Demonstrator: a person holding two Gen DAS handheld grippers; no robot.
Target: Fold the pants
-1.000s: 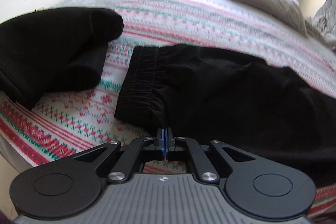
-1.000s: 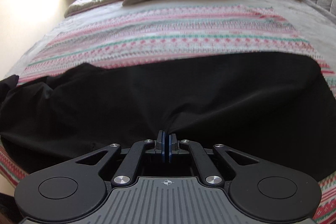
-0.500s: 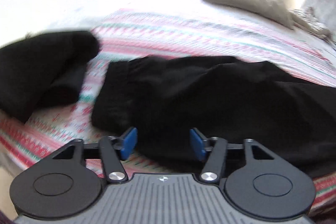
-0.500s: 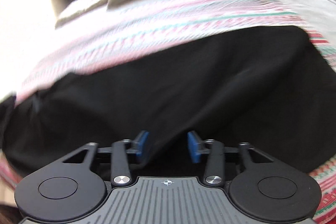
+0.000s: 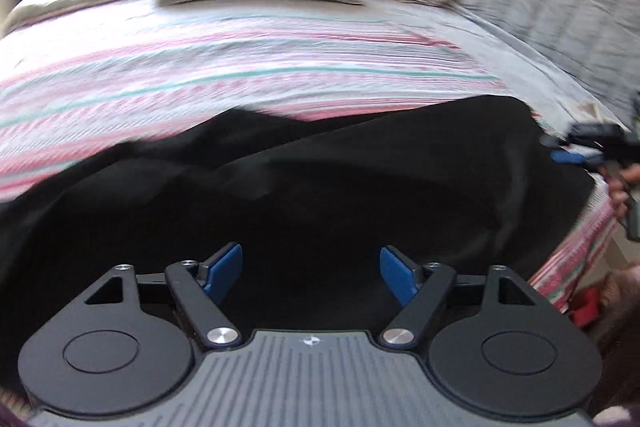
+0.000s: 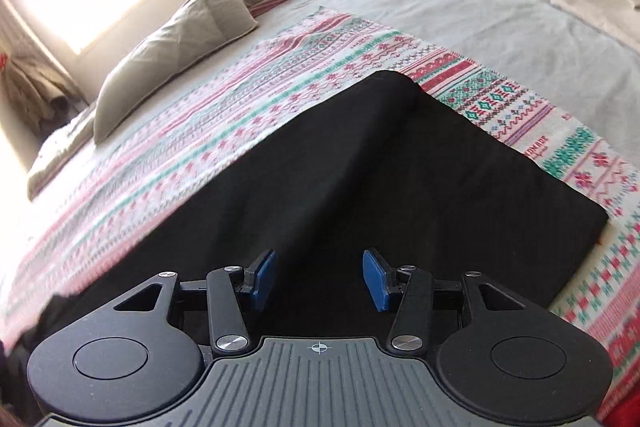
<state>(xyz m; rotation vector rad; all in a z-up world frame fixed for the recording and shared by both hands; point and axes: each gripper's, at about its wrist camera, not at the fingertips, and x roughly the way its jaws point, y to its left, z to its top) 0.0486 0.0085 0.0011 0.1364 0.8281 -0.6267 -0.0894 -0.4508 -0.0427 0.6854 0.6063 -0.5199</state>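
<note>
I have the left gripper (image 5: 311, 273) with its blue pads spread apart, empty, over the black pants (image 5: 320, 195). The pants lie across the lower half of the frame on the patterned blanket (image 5: 200, 67) covering the bed. The right gripper (image 6: 319, 281) is likewise spread wide and holds nothing; in its view the pants (image 6: 380, 187) run from lower left to the right edge. A grey pillow (image 6: 172, 39) sits upper left.

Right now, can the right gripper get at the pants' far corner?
Probably yes: the right gripper is open above the pants, and nothing lies between it and the far corner on the patterned blanket.
</note>
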